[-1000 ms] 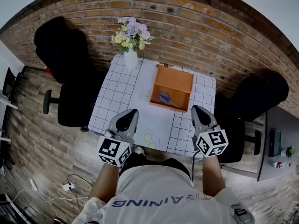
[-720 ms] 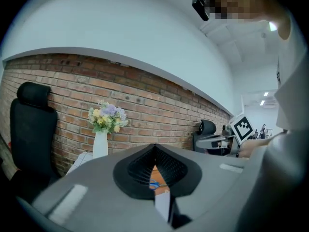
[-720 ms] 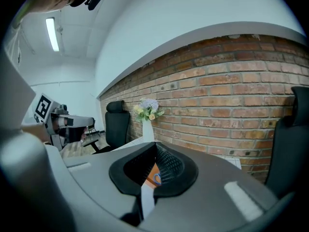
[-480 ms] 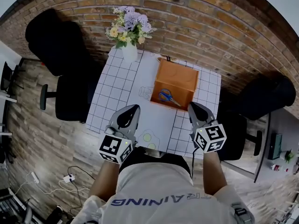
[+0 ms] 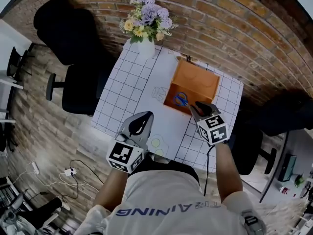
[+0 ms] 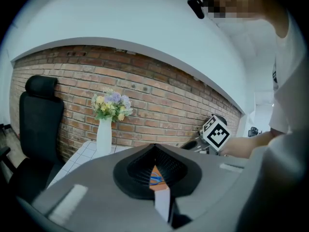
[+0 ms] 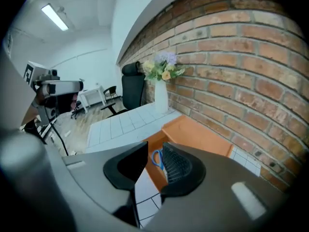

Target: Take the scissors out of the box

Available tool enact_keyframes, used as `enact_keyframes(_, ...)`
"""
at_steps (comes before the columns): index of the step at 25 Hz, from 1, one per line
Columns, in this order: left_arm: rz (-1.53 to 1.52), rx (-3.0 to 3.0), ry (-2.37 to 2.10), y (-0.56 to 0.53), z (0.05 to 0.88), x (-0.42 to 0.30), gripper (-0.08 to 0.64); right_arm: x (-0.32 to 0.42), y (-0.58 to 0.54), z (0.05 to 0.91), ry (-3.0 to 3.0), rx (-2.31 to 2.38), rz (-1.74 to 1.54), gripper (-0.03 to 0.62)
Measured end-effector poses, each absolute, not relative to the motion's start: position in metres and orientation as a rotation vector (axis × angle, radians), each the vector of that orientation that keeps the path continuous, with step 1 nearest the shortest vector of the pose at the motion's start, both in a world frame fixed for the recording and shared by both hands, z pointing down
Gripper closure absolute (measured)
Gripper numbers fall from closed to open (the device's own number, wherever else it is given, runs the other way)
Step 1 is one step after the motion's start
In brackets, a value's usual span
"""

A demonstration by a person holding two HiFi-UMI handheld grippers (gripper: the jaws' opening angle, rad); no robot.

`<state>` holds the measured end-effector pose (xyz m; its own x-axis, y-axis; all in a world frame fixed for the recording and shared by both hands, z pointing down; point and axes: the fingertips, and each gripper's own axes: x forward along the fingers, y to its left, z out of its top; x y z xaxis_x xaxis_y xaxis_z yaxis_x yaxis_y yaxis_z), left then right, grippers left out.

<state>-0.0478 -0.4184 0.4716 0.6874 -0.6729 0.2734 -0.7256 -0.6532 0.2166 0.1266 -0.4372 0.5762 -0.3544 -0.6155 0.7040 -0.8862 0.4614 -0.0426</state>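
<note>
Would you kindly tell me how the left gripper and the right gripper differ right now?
The right gripper reaches the near edge of the orange box, close to the scissors; the left gripper hangs back over the near part of the table. The right gripper's jaws are opening and grip nothing; the left gripper's jaws are together. Both are empty and point toward the box.
</note>
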Motion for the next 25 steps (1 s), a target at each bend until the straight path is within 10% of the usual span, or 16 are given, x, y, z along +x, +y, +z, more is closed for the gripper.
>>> enact_keyframes(25, 0.256, 2.407, -1.221, -0.435, 0.521, -0.1, 0.56, 0.094, -0.498, 0.755, -1.719, 0.69, 0.566, 0.485)
